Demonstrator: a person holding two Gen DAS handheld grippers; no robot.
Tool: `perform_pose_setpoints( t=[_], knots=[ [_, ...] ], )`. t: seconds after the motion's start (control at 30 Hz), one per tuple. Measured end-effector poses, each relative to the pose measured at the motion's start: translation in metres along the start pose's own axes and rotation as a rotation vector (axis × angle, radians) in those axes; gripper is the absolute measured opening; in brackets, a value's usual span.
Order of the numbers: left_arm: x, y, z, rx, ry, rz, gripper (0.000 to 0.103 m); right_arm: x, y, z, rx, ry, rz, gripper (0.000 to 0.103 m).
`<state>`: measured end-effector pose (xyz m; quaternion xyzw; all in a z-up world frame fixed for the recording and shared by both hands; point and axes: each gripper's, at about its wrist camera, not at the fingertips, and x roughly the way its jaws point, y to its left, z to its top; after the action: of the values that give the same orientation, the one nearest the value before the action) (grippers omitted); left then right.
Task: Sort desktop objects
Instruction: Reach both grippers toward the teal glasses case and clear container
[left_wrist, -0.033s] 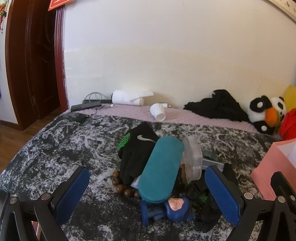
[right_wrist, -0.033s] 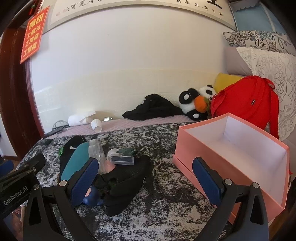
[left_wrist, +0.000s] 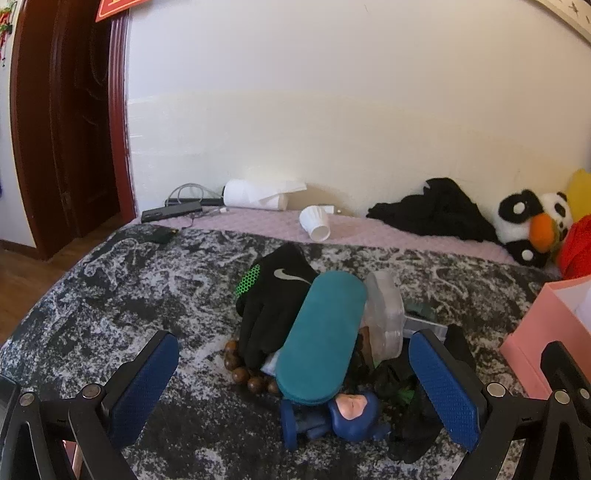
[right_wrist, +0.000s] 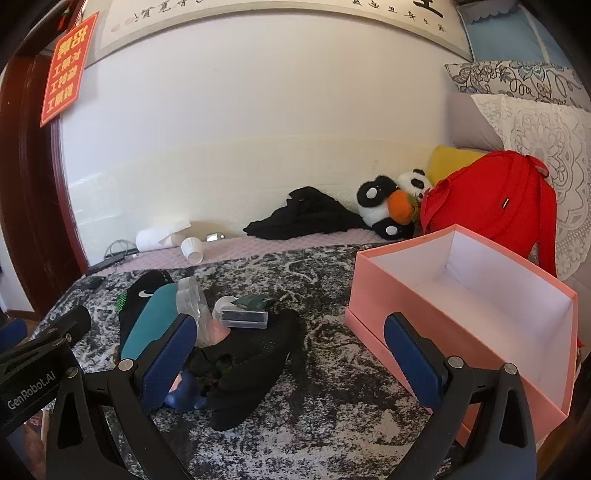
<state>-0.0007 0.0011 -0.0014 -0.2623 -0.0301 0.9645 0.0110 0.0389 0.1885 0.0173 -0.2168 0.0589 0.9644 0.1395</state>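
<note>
left tool (left_wrist: 293, 384): wide open, empty, low over the pile
right tool (right_wrist: 288, 360): wide open, empty, between pile and box
pile: on the grey patterned bed cover (left_wrist: 110, 295); teal case (left_wrist: 319, 338) on top, leaning on black glove (left_wrist: 273, 299)
beads (left_wrist: 245, 373): under the glove
blue figure (left_wrist: 343, 413): nearest edge of pile
clear container (left_wrist: 384, 314): just right of the case
pink box (right_wrist: 461, 317): open, empty, right of the pile
</note>
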Motion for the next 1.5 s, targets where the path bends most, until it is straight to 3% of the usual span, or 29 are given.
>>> perform_pose_setpoints(
  t=[0.4,0.6,0.8,0.93,1.0,1.2,1.27,1.5],
  knots=[
    [0.017,0.019,-0.005,-0.035,0.037,0.037,0.103,0.020,-0.015,-0.006,0.054,0.033,0.023,0.103],
    [0.015,0.035,-0.005,-0.099,0.043,-0.007,0.103,0.029,-0.021,-0.010,0.078,0.064,0.061,0.103],
    [0.018,0.029,-0.006,-0.028,0.030,-0.028,0.103,0.036,-0.018,-0.014,0.091,0.127,0.150,0.103],
    [0.043,0.012,-0.012,0.096,0.070,-0.055,0.103,0.040,-0.014,-0.012,0.094,0.145,0.189,0.103],
    [0.057,0.001,-0.017,0.156,0.074,-0.031,0.103,0.044,-0.010,-0.009,0.093,0.147,0.227,0.103],
    [0.083,-0.025,-0.025,0.233,0.060,-0.053,0.103,0.079,0.016,0.005,0.042,0.160,0.285,0.102],
    [0.090,-0.030,-0.026,0.231,0.075,-0.075,0.103,0.094,0.023,0.009,0.047,0.195,0.317,0.097],
    [0.118,-0.042,-0.033,0.230,0.137,-0.125,0.103,0.135,0.049,0.011,0.033,0.279,0.349,0.094]
  ],
)
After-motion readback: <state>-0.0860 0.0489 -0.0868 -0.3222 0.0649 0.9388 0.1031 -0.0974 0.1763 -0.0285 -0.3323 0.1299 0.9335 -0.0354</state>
